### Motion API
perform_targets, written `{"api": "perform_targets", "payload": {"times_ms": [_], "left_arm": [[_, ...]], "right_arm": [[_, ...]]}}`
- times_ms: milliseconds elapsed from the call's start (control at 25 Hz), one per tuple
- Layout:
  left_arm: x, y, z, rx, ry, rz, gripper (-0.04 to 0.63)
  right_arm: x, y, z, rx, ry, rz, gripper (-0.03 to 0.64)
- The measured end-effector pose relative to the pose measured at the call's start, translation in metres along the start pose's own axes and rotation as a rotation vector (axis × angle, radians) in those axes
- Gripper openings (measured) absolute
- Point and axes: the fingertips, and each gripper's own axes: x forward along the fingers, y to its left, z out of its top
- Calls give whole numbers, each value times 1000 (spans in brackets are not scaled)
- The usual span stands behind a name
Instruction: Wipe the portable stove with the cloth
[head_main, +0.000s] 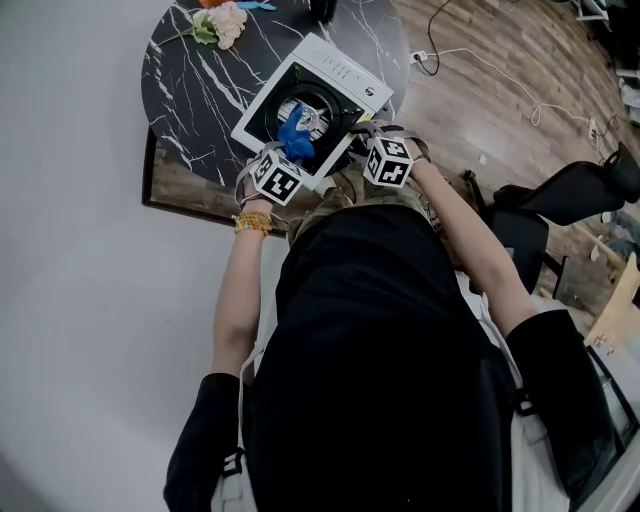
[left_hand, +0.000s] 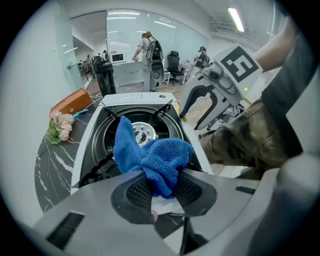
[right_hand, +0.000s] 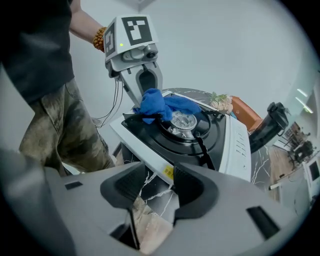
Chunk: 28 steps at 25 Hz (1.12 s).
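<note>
The portable stove (head_main: 335, 75), white with a black top and a round burner (right_hand: 182, 121), sits on the near part of a black marble table (head_main: 190, 90). My left gripper (head_main: 288, 155) is shut on a bunched blue cloth (left_hand: 155, 160), which rests on the stove's black top by the burner. The cloth (head_main: 296, 138) fills the gap between the left jaws (left_hand: 161, 192). My right gripper (head_main: 360, 135) is at the stove's near right corner. Its jaws (right_hand: 161, 182) stand apart, and the stove's white rim (right_hand: 150, 160) shows just past them.
Pink flowers (head_main: 222, 22) and an orange case (left_hand: 70, 102) lie at the table's far side, with a black jug (right_hand: 267, 125) beyond the stove. Cables (head_main: 480, 60) run over the wooden floor to the right, near a black chair (head_main: 590, 190).
</note>
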Motion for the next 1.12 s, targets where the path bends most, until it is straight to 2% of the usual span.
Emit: {"api": "perform_targets", "payload": {"times_ms": [160,280,320,440,480,560,640,720,760,840,920,1040,1120], "left_arm": [[7,-11,8,-20,-74,-48,89],[-8,4,-1,-97,-191,-6,103],[-22,7,-2,-149,-256,19,104],[-67,-2,19,-316,-539,41,104],[-78,-9,26,-340,-613,36,104],[-90,-25,33,-338,-697,42,105],[-91,-35,34,-335,-726,79,105],[-89,-42,30,-375,-726,123,107],[-87,-43,29,-412,-735,140,129],[-83,-38,31,-504,-756,170,157],[-75,-35,28,-580,-725,224,175],[-58,-39,12,-671,-621,309,175],[-45,-40,5,-730,-567,351,175]], "right_arm": [[-2,-3,-7,-7,39,20,172],[-6,-1,19,-69,22,77,172],[-15,0,38,-115,-28,70,172],[-51,-3,94,-236,-211,63,187],[-55,-1,108,-273,-241,99,193],[-52,15,126,-394,-258,213,193],[-42,35,135,-559,-258,313,196],[-36,44,133,-681,-247,374,141],[-36,41,131,-710,-242,398,51],[-39,21,126,-727,-218,434,41],[-39,-14,125,-760,-174,407,38],[-28,-89,142,-823,-95,287,38],[-16,-139,155,-901,-1,214,38]]}}
